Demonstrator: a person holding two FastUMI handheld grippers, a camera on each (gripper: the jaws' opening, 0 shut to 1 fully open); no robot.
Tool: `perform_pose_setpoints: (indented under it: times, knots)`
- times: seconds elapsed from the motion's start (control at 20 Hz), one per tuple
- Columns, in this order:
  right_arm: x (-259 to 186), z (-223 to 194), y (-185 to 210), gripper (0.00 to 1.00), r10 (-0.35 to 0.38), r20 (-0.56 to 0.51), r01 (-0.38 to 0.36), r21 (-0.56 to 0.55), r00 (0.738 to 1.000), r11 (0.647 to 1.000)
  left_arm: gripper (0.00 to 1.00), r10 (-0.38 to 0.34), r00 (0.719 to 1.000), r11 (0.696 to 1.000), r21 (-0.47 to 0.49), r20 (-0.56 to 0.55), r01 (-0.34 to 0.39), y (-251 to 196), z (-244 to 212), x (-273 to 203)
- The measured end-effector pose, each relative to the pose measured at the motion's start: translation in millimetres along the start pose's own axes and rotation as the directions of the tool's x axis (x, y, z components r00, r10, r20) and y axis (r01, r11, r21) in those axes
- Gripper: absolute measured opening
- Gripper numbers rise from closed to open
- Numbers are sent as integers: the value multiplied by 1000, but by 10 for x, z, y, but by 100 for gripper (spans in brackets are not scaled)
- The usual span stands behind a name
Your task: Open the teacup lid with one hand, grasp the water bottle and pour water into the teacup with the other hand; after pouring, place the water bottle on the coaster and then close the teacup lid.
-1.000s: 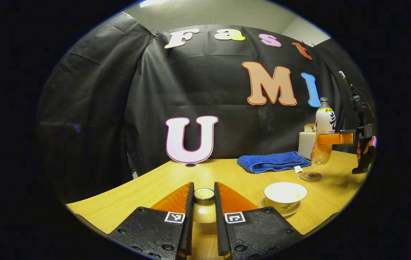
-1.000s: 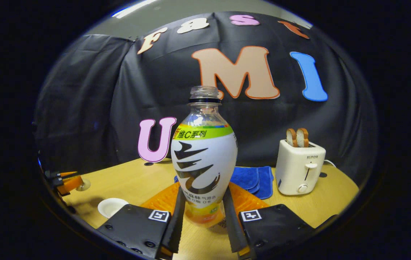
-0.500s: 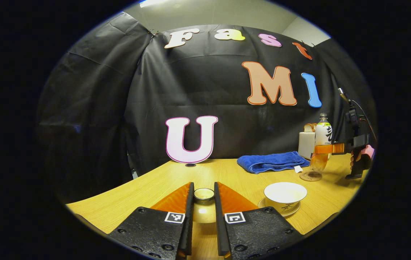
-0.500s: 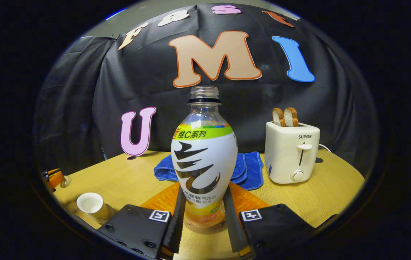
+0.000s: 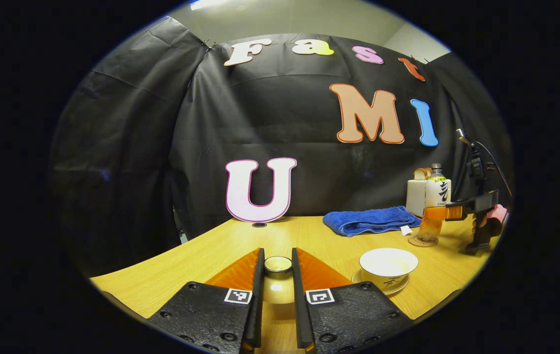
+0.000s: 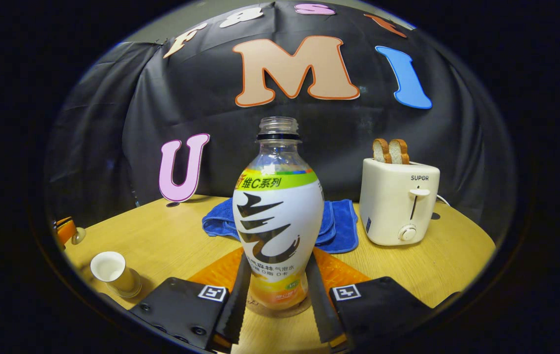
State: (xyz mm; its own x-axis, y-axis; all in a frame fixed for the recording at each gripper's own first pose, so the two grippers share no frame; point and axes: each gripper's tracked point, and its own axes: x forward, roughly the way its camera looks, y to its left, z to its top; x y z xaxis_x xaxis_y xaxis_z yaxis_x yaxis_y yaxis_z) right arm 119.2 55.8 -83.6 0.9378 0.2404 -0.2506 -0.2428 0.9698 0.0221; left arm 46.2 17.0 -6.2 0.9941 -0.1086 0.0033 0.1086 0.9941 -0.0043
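- We count two grippers. In the left gripper view, low centre, the left gripper (image 5: 277, 290) has both fingers pressed on the one teacup lid (image 5: 278, 285), holding it by its knob.
- In the right gripper view, bottom centre, the right gripper (image 6: 274, 295) is clamped on the lower body of the one water bottle (image 6: 278, 211).
- The bottle is uncapped and upright; its base sits on the single round coaster (image 6: 276, 310) on the table (image 6: 171, 246).
- One teacup (image 5: 388, 264) stands uncovered on its saucer (image 5: 380, 284), lower right of the left gripper view; we cannot tell what it holds.
- One blue towel (image 6: 341, 228) lies folded behind the bottle.
- One white toaster (image 6: 398, 201), right of centre, holds two slices of bread (image 6: 391, 150).
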Motion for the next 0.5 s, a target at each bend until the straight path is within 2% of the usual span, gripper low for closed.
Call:
perform_pose_setpoints:
  times: [0.25, 0.5]
  knots:
    - [10, -24, -17, 66, 8, -1, -8, 7, 1000, 1000, 25, -3, 1000, 1000, -1, 0, 3, -2, -5, -4]
    - [-9, -61, 52, 77, 31, 1, -31, -17, 1000, 999, 25, -3, 1000, 1000, -1, 0, 3, 1, -10, 0]
